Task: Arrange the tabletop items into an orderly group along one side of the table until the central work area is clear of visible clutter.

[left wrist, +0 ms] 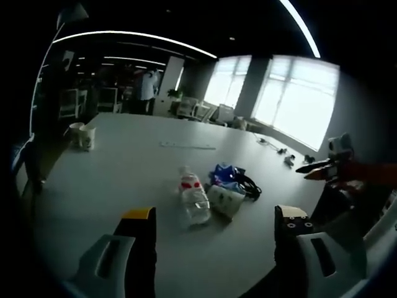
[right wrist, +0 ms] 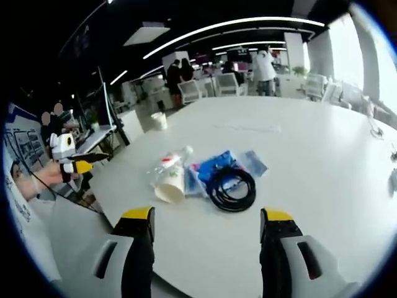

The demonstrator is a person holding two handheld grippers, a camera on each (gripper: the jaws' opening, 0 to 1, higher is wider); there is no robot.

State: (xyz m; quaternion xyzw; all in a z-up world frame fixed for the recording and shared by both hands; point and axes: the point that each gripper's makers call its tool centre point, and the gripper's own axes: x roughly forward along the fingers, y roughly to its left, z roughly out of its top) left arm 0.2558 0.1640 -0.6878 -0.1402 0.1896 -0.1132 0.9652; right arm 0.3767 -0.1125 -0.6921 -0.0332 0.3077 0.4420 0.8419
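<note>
White tabletop (right wrist: 322, 161) carries the clutter mid-surface: from my right gripper view, a clear water bottle (right wrist: 169, 162) lying flat, a paper cup (right wrist: 170, 186) tipped against it, a blue packet (right wrist: 216, 166), then a coiled black cable (right wrist: 232, 189). I judge the bottle may roll off if nudged. My left gripper (left wrist: 214, 226) and right gripper (right wrist: 208, 226) both gape wide, holding and touching nothing.

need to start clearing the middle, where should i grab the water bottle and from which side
Grip the water bottle across its clear middle, below the red label. It lies on its side on the table, so come from above with the jaws straddling its width. A paper cup crowds one flank; the open left gripper faces it.
</note>
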